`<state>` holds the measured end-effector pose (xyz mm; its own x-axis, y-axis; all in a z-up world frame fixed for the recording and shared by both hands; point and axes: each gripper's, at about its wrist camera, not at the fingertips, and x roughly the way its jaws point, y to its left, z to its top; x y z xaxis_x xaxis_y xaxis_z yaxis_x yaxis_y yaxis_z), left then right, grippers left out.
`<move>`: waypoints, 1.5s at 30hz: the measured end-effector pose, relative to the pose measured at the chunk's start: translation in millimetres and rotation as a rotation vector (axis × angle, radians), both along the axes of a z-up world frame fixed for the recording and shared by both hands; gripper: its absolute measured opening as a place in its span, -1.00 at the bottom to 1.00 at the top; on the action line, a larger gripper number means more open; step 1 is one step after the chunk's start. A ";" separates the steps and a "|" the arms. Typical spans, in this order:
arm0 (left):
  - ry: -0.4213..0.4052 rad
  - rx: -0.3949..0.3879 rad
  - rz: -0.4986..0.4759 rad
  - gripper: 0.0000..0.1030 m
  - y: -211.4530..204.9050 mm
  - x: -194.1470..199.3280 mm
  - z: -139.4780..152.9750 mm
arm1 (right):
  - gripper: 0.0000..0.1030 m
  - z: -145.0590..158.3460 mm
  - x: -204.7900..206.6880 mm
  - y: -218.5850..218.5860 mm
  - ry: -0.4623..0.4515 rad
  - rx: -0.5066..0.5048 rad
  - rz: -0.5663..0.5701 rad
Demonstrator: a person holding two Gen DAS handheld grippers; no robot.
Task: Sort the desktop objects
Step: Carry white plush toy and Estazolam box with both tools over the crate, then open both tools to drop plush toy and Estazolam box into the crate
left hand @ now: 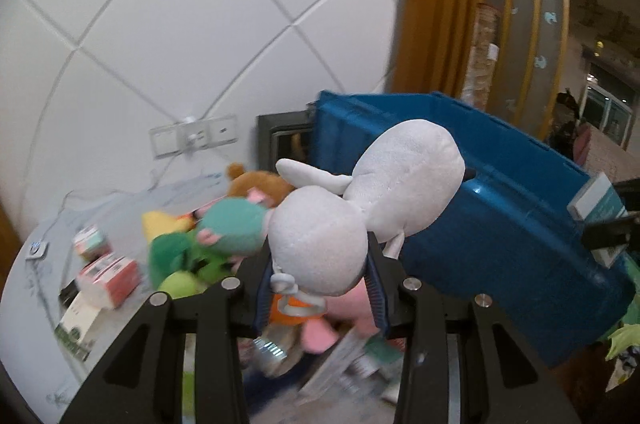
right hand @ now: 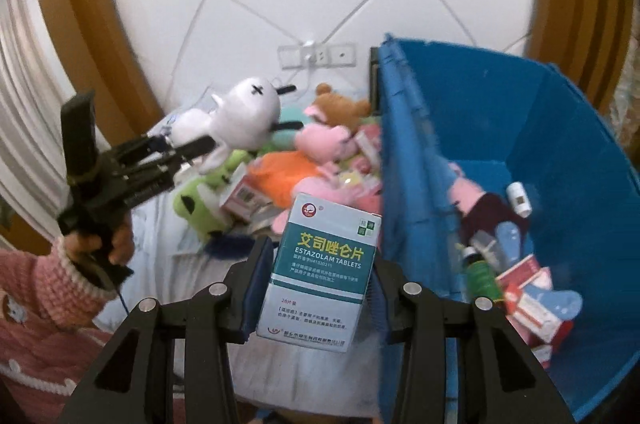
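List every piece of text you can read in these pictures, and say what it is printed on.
"ESTAZOLAM TABLETS": on the teal and white medicine box held in the right gripper.
"艾司唑仑片": large yellow characters on the same box, above the English line.
Smaller lines lower on that box: too small to read reliably.
Red and white boxes in the blue bin: print too blurred.
Boxes on the table in the left wrist view: print too blurred.

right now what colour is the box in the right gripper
Teal and white medicine box; clearest in the right wrist view.
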<state>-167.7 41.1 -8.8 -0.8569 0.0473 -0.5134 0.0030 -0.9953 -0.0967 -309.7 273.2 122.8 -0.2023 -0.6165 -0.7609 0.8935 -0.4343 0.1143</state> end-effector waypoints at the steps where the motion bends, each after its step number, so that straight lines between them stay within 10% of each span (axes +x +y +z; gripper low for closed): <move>1: 0.005 -0.003 -0.009 -0.26 8.3 -5.4 2.7 | -0.17 6.9 -7.9 6.8 0.006 -0.009 -0.009; 23: -0.014 -0.098 -0.246 -0.25 201.9 -122.0 22.2 | -0.17 0.1 -145.0 99.1 -0.005 0.037 -0.263; 36: -0.092 -0.129 -0.336 -0.18 245.3 -139.1 4.5 | -0.13 -17.4 -174.5 120.0 -0.024 0.076 -0.326; 39: -0.081 -0.120 -0.335 0.07 243.2 -137.4 7.5 | 0.62 -18.8 -181.5 121.0 -0.015 0.077 -0.345; 45: -0.070 -0.122 -0.333 0.29 239.5 -130.6 10.0 | 0.72 -16.7 -184.2 122.4 -0.007 0.059 -0.364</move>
